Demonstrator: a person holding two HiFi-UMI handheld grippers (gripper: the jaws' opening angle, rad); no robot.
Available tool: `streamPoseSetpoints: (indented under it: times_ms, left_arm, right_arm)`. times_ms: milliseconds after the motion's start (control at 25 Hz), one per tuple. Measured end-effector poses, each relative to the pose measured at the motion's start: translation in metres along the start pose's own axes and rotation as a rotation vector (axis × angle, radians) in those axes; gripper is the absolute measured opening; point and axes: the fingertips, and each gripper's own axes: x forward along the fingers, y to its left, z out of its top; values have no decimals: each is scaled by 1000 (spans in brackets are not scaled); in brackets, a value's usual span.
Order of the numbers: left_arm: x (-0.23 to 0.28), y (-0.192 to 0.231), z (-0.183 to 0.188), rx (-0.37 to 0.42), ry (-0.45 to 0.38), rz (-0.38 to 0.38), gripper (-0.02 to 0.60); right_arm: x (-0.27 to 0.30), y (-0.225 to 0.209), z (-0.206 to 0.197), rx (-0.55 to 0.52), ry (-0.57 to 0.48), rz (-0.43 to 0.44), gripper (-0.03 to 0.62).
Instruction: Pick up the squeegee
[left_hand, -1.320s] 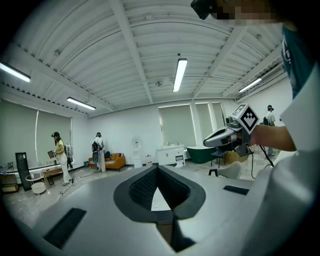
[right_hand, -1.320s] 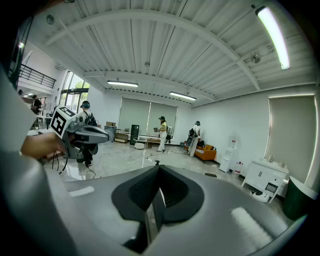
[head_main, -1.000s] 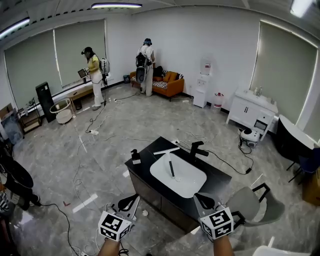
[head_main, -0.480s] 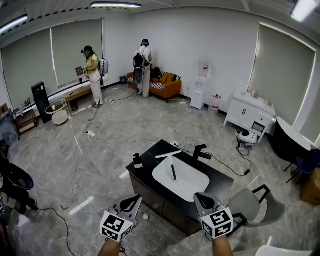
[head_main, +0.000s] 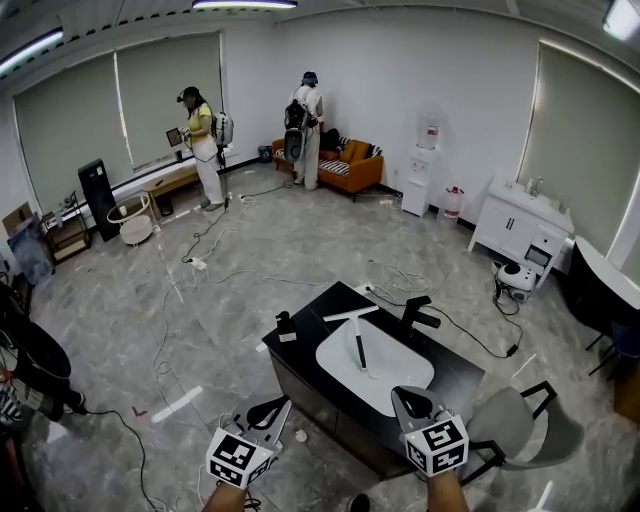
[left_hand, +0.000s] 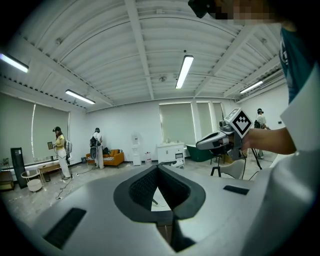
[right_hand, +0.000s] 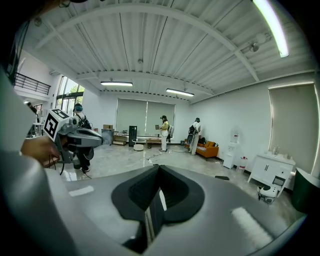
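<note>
The squeegee (head_main: 357, 340) has a white blade and a black handle. It lies across the back rim of the white basin (head_main: 395, 375), handle pointing into the bowl, on the black counter (head_main: 318, 310). My left gripper (head_main: 283, 402) hovers in front of the counter's near left side, jaws shut and empty. My right gripper (head_main: 398, 392) hangs over the counter's near edge, short of the basin, also shut and empty. In the left gripper view my left gripper (left_hand: 159, 167) points at the basin, with the right gripper (left_hand: 220, 141) beside it.
A black faucet (head_main: 418, 312) stands behind the basin and a small black dispenser (head_main: 284, 325) on the counter's left corner. A grey chair (head_main: 520, 420) sits right of the counter. Cables (head_main: 190, 265) trail over the floor. Two people (head_main: 205, 140) stand far back near an orange sofa (head_main: 352, 165).
Both grippers have moved forward toward the counter, which now sits a little closer and further right in the head view. Their jaws stay shut.
</note>
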Motion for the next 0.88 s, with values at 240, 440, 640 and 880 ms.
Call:
streamPoseSetpoints:
  times_ms: [240, 440, 640, 880]
  left_arm:
    - [43, 5, 12, -2, 21, 60, 3]
    - [77, 7, 15, -11, 39, 107, 3]
    - [97, 9, 17, -16, 61, 156, 3]
    - [113, 9, 15, -18, 79, 200, 3]
  right_arm:
    - [36, -43, 2, 3, 3, 76, 11]
    - [64, -79, 1, 1, 1, 127, 11]
    - [86, -106, 3, 2, -1, 174, 11]
    - [106, -129, 0, -1, -6, 213, 11]
